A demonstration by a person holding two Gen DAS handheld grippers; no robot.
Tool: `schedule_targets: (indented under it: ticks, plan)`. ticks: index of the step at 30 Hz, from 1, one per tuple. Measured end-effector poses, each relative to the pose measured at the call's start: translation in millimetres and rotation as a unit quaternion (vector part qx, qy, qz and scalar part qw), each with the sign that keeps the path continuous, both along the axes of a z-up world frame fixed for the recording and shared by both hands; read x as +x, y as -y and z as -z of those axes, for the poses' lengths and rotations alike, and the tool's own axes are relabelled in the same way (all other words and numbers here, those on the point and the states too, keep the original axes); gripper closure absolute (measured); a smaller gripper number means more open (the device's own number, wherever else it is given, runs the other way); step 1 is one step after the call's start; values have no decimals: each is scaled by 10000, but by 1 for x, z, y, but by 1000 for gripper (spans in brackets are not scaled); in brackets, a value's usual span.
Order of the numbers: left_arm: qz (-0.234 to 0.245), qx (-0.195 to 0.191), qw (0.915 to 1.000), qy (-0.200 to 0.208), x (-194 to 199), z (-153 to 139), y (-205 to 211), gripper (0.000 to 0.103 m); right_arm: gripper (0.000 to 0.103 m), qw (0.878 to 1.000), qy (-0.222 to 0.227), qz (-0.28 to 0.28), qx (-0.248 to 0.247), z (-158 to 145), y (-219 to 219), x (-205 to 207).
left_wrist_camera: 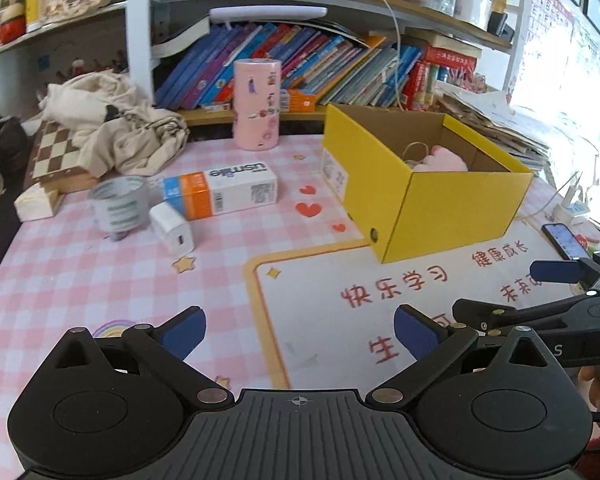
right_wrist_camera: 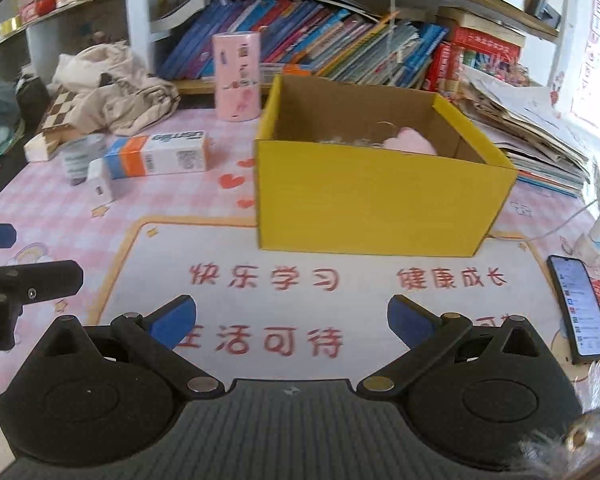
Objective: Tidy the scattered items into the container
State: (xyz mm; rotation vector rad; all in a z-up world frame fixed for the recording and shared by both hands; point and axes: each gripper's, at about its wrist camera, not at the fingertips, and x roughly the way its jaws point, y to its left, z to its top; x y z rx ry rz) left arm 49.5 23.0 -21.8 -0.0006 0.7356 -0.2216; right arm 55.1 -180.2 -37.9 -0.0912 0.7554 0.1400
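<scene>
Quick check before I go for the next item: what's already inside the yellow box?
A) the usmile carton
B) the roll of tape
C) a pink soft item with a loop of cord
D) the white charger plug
C: over the rim of the yellow box a pink soft item shows inside; the charger plug, tape roll and usmile carton lie on the mat.

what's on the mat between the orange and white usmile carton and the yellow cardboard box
Only red heart prints on the pink checked mat lie between the orange and white usmile carton and the yellow cardboard box; both wrist views show it.
</scene>
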Motion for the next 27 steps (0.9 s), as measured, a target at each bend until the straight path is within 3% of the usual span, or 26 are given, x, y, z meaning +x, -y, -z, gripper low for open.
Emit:
schedule_targets:
  ticks: [13, 20, 27]
  plan:
    - [-465, -262, 9986, 19, -20, -5, -44, 1, 0, 9983, -91, -563, -114, -3, -46, -7]
    - [-695, -264, 9971, 172, -26, -11, -62, 1, 0, 9927, 138, -1169, -281, -11, -78, -13]
    - [-989, -274, 9944, 243, -33, -13, -83, 1, 0, 9908, 155, -1323, -228, -14, -94, -8]
